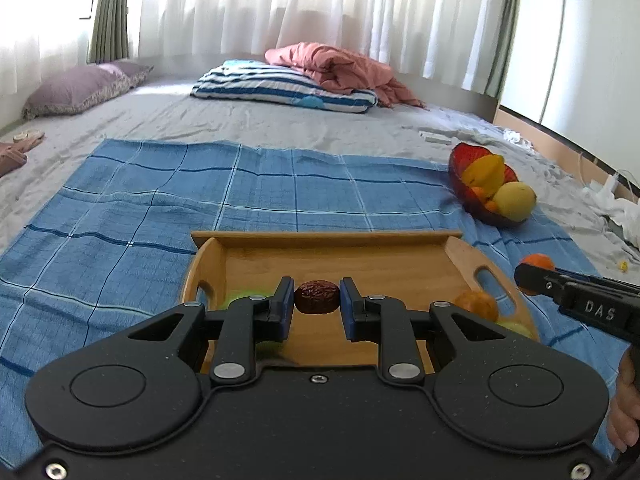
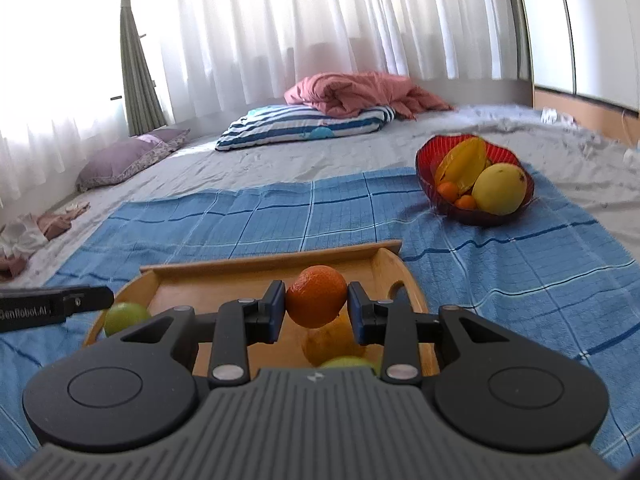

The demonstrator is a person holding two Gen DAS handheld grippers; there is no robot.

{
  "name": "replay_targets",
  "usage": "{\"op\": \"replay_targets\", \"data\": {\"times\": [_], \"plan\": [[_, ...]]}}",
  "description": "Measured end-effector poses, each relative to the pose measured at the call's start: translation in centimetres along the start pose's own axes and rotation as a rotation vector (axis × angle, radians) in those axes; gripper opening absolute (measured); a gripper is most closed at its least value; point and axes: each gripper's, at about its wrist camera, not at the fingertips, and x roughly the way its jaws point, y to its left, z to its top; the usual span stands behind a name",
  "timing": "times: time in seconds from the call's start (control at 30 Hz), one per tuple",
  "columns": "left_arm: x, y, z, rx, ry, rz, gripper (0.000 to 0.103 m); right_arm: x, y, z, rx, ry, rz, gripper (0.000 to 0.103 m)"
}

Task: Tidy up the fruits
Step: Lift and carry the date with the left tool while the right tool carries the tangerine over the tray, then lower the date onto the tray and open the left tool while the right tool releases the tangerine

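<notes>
Left wrist view: left hand-held gripper (image 1: 317, 303) pinches a wrinkled brown date (image 1: 317, 297), long axis crosswise between the fingers, above the wooden tray (image 1: 328, 264). Red fruit bowl (image 1: 486, 184) lies ahead to the right.

Right wrist view: right hand-held gripper (image 2: 317, 307) pinches an orange (image 2: 317, 297) over the tray; a green fruit (image 2: 126, 317) sits at its left end, clearer here. Blue cloth (image 2: 500, 276) lies underneath.
</notes>
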Motion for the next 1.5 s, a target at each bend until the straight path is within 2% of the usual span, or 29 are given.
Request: {"op": "replay_targets", "data": {"times": [0.23,0.33,0.53,0.7,0.93,1.5], "plan": [[3.1,1.6,2.5,-0.066,0.061,0.012,0.023,4.3,-1.0,2.4,0.063,0.095,0.005,0.038],[5.0,1.9,3.4,-0.052,0.104,0.027,0.023,6.2,-1.2,3.0,0.072,0.147,0.001,0.038],[9.0,2.6,3.9,-0.055,0.209,0.06,0.023,9.9,-0.9,2.9,0.069,0.218,-0.045,0.038],[11.2,3.1,3.7,-0.085,0.251,0.081,0.023,11.6,-0.5,2.3,0.067,0.255,-0.062,0.038],[13.2,3.5,3.3,-0.095,0.28,0.114,0.023,13.1,-0.3,1.9,0.065,0.289,-0.078,0.038],[14.8,4.3,2.2,-0.079,0.302,0.159,0.023,14.5,-0.6,1.1,0.045,0.326,-0.106,0.038]]}}
